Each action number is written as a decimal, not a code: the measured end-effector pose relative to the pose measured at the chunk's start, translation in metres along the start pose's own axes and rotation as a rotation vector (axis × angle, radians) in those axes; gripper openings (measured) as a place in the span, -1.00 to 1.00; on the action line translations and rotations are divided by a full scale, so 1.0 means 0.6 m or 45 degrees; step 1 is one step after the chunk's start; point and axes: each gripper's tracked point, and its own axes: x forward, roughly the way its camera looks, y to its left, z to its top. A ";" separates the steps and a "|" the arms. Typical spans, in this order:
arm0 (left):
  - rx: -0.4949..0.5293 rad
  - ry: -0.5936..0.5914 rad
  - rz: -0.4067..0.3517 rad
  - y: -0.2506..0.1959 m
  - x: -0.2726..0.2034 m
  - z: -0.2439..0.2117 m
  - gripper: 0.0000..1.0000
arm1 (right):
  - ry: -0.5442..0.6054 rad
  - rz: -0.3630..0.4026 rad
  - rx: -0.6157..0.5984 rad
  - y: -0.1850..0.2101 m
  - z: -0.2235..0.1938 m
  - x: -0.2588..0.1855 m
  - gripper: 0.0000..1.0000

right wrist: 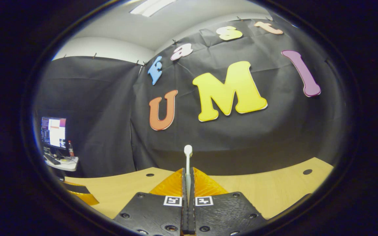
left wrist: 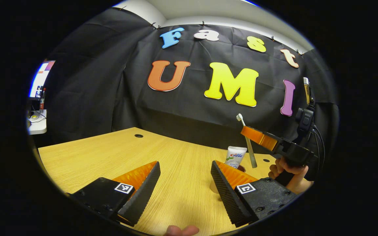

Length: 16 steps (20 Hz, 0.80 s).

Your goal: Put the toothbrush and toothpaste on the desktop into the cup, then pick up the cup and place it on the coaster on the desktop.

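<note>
In the right gripper view, the right hand-held gripper (right wrist: 188,193) is clamped on the toothbrush (right wrist: 188,154), head upward at frame centre; in the left gripper view, the left hand-held gripper (left wrist: 185,183) gapes wide over the desk (left wrist: 116,154), gripping nothing; the toothpaste (left wrist: 235,156) stands right of centre.

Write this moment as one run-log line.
right gripper: shut on toothbrush | left gripper: open | toothpaste: upright in cup

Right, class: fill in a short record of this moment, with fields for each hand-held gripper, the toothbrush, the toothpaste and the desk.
left hand-held gripper: open, holding nothing, above the desk
right hand-held gripper: shut on the toothbrush
toothbrush: lifted off the desk, bristle end up
toothpaste: standing upright, its lower end hidden behind a left finger
desk: light wood
</note>
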 end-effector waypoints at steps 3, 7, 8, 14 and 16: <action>-0.021 0.031 -0.005 0.003 0.001 -0.014 0.96 | 0.013 -0.007 -0.026 0.002 -0.007 0.003 -0.96; -0.025 0.038 -0.001 0.006 0.002 -0.015 0.96 | -0.002 0.004 -0.042 0.007 0.003 -0.004 -1.00; -0.027 0.036 -0.003 0.005 0.002 -0.015 0.96 | -0.011 -0.003 -0.047 0.006 0.007 -0.007 -0.94; -0.030 0.035 -0.013 0.000 0.001 -0.016 0.96 | -0.022 0.005 -0.037 0.008 0.019 -0.012 -0.89; -0.028 0.032 -0.008 0.000 0.000 -0.015 0.96 | -0.016 0.015 -0.044 0.011 0.021 -0.017 -0.89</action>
